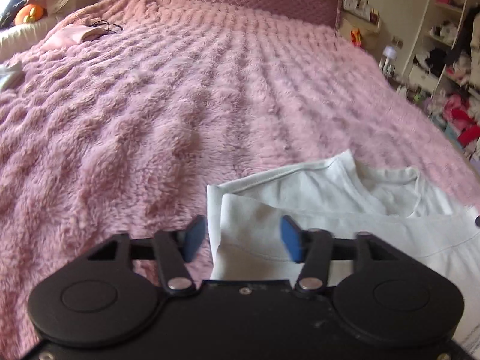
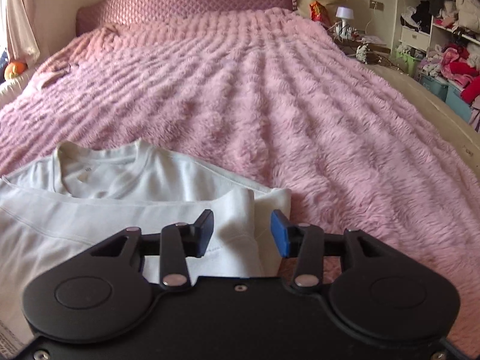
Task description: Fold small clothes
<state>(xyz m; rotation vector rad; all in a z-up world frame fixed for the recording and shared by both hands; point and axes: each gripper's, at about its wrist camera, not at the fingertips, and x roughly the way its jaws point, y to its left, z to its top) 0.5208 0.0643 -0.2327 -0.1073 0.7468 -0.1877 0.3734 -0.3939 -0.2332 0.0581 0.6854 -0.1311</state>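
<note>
White shirt [image 1: 345, 210] lies at the near edge of the bed, on the pink fluffy blanket [image 1: 195, 105], its folded band running crosswise between the two tools; the left tool [image 1: 243, 237] sits over the shirt's left end, the right tool [image 2: 243, 231] over its right end, each equally near; both tools are released, jaws parted, cloth lying between them but not pinched; the collar [image 2: 99, 162] points away toward the headboard [image 2: 186, 0]; a small neck label [image 2: 88, 168] shows, too tiny to read.
</note>
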